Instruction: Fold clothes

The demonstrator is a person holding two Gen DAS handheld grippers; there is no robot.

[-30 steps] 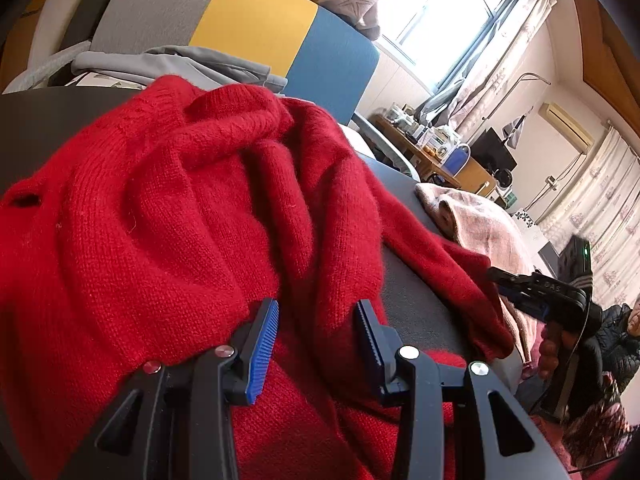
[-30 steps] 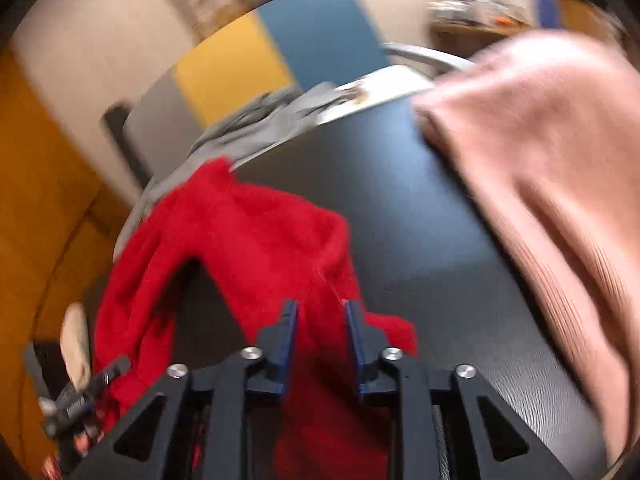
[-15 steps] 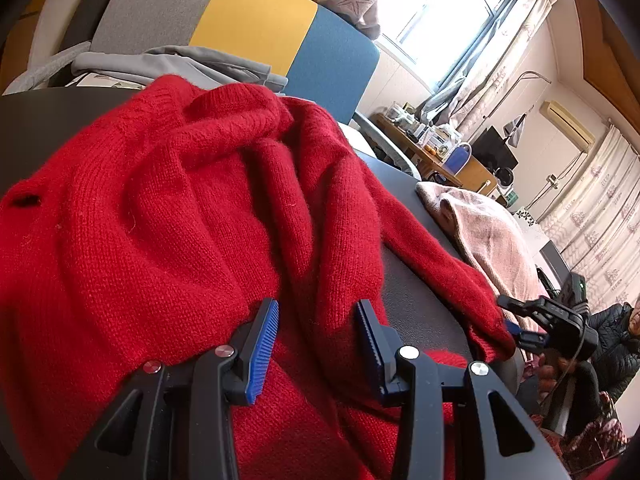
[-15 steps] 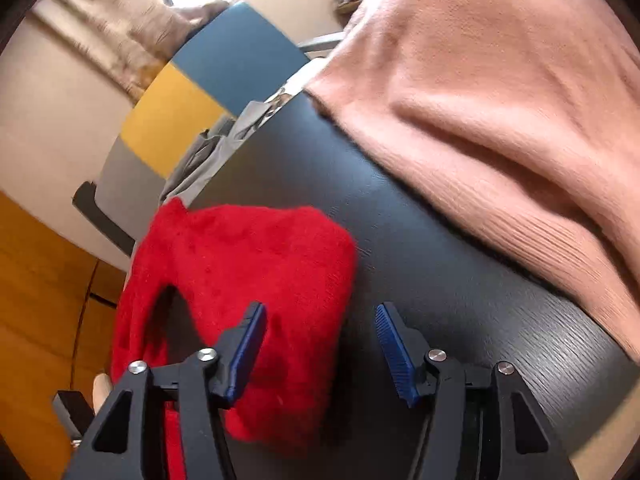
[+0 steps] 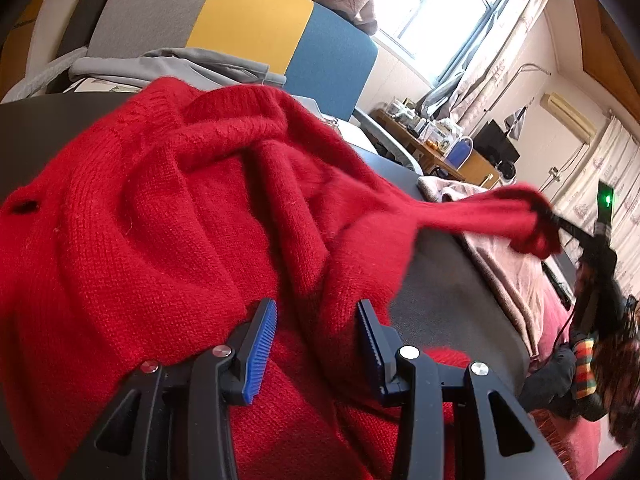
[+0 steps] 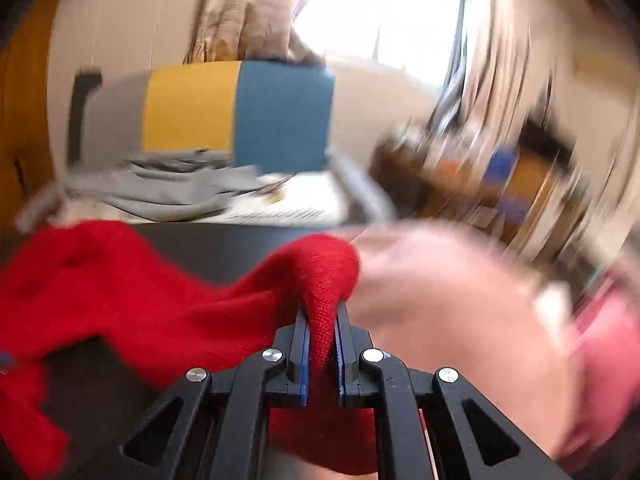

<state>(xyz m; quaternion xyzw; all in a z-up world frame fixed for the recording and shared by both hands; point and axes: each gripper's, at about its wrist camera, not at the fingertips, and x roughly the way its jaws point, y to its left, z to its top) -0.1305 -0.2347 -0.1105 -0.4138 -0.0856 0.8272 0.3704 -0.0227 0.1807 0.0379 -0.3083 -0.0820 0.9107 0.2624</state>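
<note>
A red knitted sweater (image 5: 160,232) lies crumpled on a dark table (image 5: 452,280). My left gripper (image 5: 316,320) is open, its blue pads resting over the sweater's body with folds between them. My right gripper (image 6: 322,340) is shut on the end of a red sleeve (image 6: 316,276) and holds it lifted above the table. In the left wrist view that sleeve (image 5: 480,208) stretches to the right up to the right gripper (image 5: 560,224). The right wrist view is blurred by motion.
A pink sweater (image 5: 500,256) lies on the table's right side and also shows in the right wrist view (image 6: 448,292). A grey garment (image 5: 172,64) lies at the far edge before a grey, yellow and blue chair back (image 5: 248,28). A cluttered desk (image 5: 440,148) stands beyond.
My right gripper was open over the sleeve half a second ago; it has closed on it and lifted it up and to the right. My left gripper has stayed open in place.
</note>
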